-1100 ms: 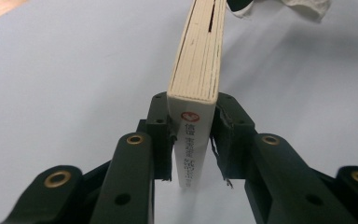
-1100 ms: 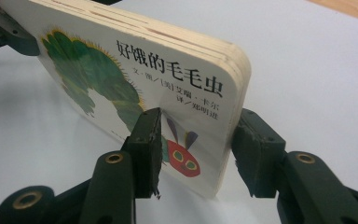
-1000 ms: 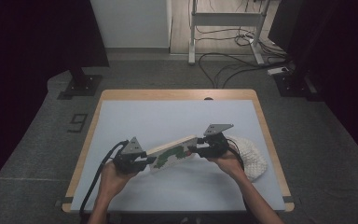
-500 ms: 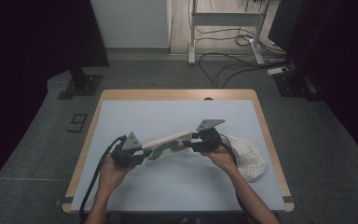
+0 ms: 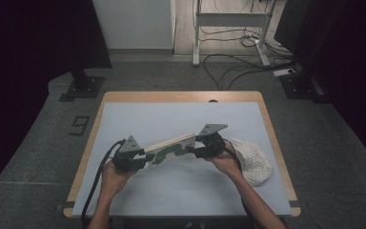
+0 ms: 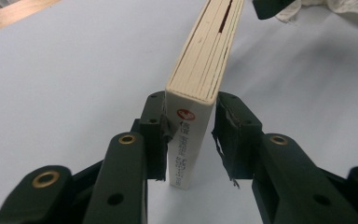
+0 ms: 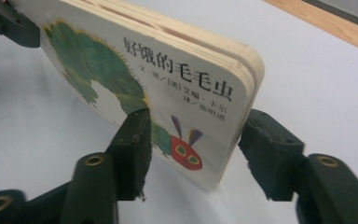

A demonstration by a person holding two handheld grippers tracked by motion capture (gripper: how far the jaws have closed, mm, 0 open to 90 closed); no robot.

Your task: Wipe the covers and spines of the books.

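Board book (image 5: 170, 148), caterpillar cover, held above bench (image 5: 181, 114) near middle, spanning between our two grippers, right end higher. Left gripper (image 6: 189, 135) clenched on spine end; one pad touching, other showing slight gap. Right gripper (image 7: 191, 149) straddling cover corner, jaws just been opening, book between them, pads looking loose. White knit cloth (image 5: 252, 160) lying right of right hand (image 5: 226, 162), on bench.

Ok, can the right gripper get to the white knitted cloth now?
Probably, once free: the white knitted cloth lies bare beside the right gripper, whose jaws have just been opening around the book.
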